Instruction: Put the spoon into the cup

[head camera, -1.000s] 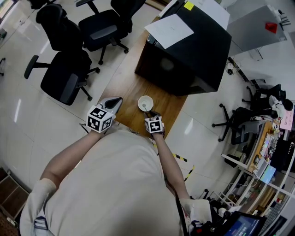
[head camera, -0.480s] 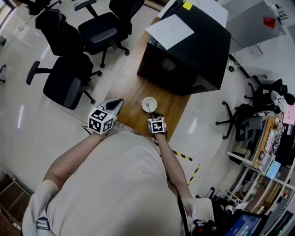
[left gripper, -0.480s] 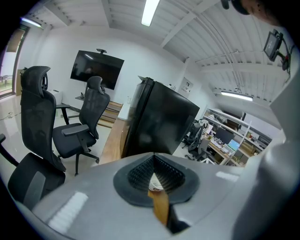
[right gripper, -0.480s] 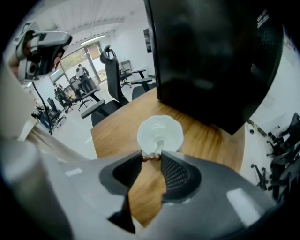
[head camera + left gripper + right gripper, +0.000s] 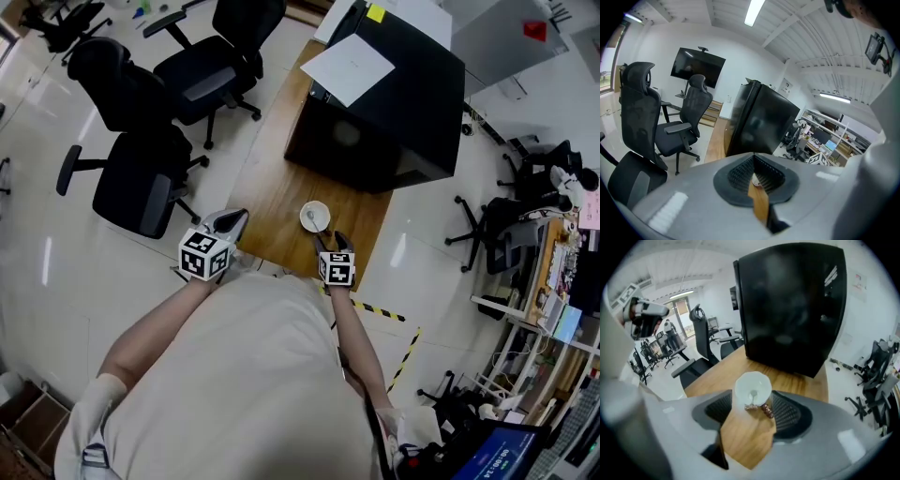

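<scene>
On the counter (image 5: pixel 272 187), near its front edge: cup (image 5: pixel 315 217) upright, spoon (image 5: pixel 767 410) already inside it, bowl down, handle leaning over the near rim toward the right tongs (image 5: pixel 331 241). These tongs are released; their jaws have just been opening and stand wide, with the handle's end and the cup's near side in the gap and the pads pressing neither. The cup lies straight ahead of them. Left tongs (image 5: pixel 232 220), clenched on nothing, hang off the counter's left edge, farther away. Likely next: draw the right tongs straight back, clear of the handle.
</scene>
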`<state>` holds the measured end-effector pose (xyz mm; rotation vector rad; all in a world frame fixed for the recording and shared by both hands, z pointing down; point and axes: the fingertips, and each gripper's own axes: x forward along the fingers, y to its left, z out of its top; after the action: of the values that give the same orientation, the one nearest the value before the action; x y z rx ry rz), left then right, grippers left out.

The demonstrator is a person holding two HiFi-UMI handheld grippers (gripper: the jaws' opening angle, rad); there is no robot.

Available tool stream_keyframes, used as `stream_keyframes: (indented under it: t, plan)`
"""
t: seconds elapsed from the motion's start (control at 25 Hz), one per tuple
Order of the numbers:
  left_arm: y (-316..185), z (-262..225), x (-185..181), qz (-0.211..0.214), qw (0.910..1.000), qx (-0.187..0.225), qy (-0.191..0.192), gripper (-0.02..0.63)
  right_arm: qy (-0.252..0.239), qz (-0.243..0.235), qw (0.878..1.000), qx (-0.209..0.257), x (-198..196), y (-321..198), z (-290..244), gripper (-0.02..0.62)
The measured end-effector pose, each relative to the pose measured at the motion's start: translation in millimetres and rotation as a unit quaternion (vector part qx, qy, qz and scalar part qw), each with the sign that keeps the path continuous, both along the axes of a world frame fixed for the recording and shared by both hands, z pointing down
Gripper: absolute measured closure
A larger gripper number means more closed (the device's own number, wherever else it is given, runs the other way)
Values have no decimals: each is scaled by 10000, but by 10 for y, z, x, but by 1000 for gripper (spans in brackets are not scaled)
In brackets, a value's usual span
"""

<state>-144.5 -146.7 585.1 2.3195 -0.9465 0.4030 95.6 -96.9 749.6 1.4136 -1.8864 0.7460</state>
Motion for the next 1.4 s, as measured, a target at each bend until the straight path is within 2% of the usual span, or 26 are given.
stream_keyframes:
  t: [0.16, 0.36, 0.56, 0.84, 0.92, 1.08, 1.2, 1.32, 1.4]
  plan:
    - [38, 61, -233, 186, 9998, -43, -48, 604, -330, 520, 9961, 625, -114, -9, -366, 331]
    - [157, 164, -427, 534, 9984, -117, -115, 604, -626, 1021, 9807, 1545, -289, -42, -987, 331]
    - [244, 232, -462, 767, 9968, -183, -128, 604, -789, 648, 9772, 1860, -665, 28, -1416, 331]
    - [357, 149, -175, 1366, 9904, 159, -158, 604, -940, 634, 9721, 2055, -587, 268, -1585, 331]
    - [408, 87, -89, 1512, 9875, 391, -186, 604, -978, 351, 9706, 2172, -613, 350, -1633, 331]
    - [491, -100, 178, 1972, 9741, 1098, -91, 604, -1152, -25, 9632, 2430, -604, 418, -1801, 331]
    - [516, -172, 310, 1833, 9744, 1294, -141, 606, -1359, -192, 9564, 2577, -502, 555, -2027, 331]
    - [512, -214, 378, 1567, 9800, 1224, -109, 606, -1566, -234, 9502, 2684, -338, 649, -2140, 331]
    - [575, -221, 453, 1603, 9801, 1170, -96, 606, -1664, -134, 9471, 2742, -186, 721, -2175, 333]
